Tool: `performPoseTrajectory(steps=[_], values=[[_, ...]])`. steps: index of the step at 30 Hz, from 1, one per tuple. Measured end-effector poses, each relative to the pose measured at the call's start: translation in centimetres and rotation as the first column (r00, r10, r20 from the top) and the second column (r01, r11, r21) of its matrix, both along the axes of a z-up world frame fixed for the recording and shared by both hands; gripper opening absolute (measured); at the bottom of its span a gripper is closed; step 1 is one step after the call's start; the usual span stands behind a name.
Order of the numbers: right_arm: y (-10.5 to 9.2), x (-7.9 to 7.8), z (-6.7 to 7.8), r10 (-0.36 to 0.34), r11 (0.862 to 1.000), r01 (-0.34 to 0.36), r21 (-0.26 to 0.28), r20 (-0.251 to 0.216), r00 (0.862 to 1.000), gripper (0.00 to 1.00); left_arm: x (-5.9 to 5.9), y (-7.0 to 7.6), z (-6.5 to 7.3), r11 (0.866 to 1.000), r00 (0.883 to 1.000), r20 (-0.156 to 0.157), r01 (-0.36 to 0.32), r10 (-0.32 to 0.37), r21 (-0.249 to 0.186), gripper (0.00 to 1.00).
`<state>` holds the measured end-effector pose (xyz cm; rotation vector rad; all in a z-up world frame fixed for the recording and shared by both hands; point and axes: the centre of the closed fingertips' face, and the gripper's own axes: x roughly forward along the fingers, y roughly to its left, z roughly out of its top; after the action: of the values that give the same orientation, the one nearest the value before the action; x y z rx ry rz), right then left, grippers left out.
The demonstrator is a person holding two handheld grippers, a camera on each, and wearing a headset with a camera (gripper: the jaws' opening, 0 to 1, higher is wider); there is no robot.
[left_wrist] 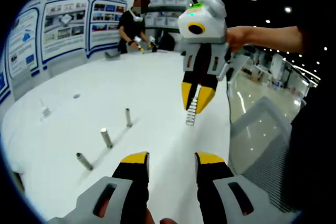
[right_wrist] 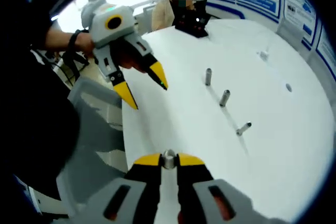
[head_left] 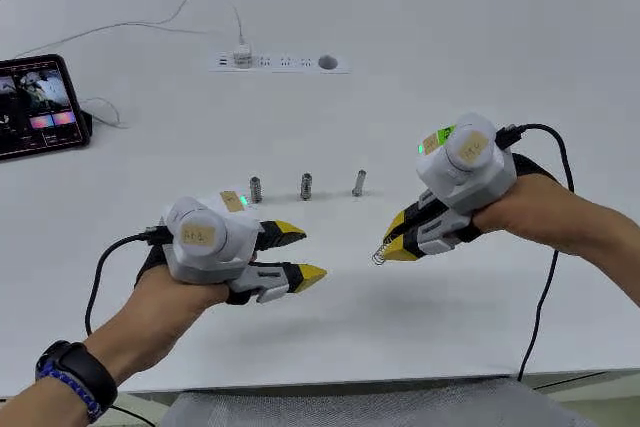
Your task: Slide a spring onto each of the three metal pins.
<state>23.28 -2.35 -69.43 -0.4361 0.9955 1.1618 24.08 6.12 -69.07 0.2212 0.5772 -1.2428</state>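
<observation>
The right gripper (head_left: 398, 243) has its yellow-tipped jaws pinched on one end of a small coiled wire spring (head_left: 379, 255). The spring juts from the tips just above the smooth white worktop (head_left: 450, 47), toward its near edge. In the right gripper view the spring shows end-on as a bright ring between the tips. The left gripper (head_left: 300, 255) holds nothing, its jaws parted wide. Three short grey metal pins (head_left: 306, 185) stand in a row near the worktop's middle, beyond both grippers. A dark tablet (head_left: 35, 105) lies at the left edge.
</observation>
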Motion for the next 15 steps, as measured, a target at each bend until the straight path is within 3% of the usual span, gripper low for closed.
performPoseTrajectory(steps=[15], values=[[-1.9, 2.3, -1.1, -0.038, 0.998, 0.038, -0.047, 0.008, 0.999, 0.12, 1.6, 4.1, -1.3, 0.990, 0.990, -0.021, -0.139, 0.140, 0.037, 0.48]])
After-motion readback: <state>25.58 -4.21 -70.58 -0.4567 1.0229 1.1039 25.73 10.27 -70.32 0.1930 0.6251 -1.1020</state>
